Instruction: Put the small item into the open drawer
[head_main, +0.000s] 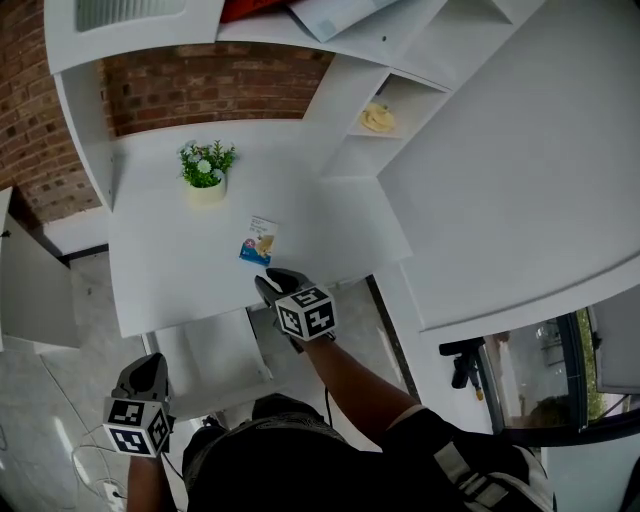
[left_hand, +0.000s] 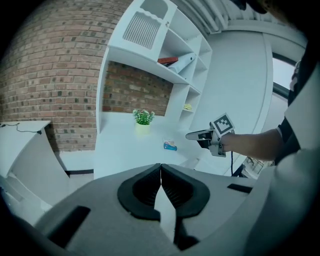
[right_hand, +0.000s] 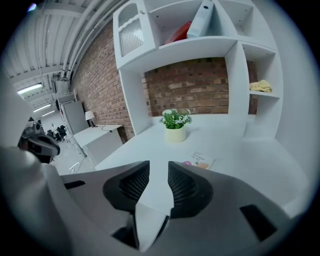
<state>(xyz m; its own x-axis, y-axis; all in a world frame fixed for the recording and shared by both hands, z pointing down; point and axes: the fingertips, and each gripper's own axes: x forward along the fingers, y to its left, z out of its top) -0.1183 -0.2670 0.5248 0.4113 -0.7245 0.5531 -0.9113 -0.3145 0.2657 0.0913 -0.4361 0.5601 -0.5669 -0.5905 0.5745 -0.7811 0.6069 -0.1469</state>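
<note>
Closest in, low on the person's left, the left gripper (head_main: 151, 363) hangs beside the front left corner of the open drawer (head_main: 215, 352). Its own view shows the jaws pressed together with nothing between them. The drawer juts out from under the desk's front edge, and nothing can be made out inside it.

Up a step, and here's the right gripper (head_main: 270, 280), reaching over the front edge of the desk (head_main: 165, 275) at about mid-width. Its jaws stand a little apart and there's only bare desktop in the gap. No grip on anything!

Just beyond those tips lies the small item (head_main: 260, 241), a flat packet with blue and pink at its near end. It sits on the desktop near the front edge, not in the drawer, and the right gripper isn't touching it.

Further back, toward the desk's rear left corner, a potted plant (head_main: 206, 170) stands upright in a pale pot, well apart from the packet. Behind it runs the brick wall (head_main: 200, 90). Off to the right, a yellow cloth (head_main: 378, 119) rests in a side shelf.
</note>
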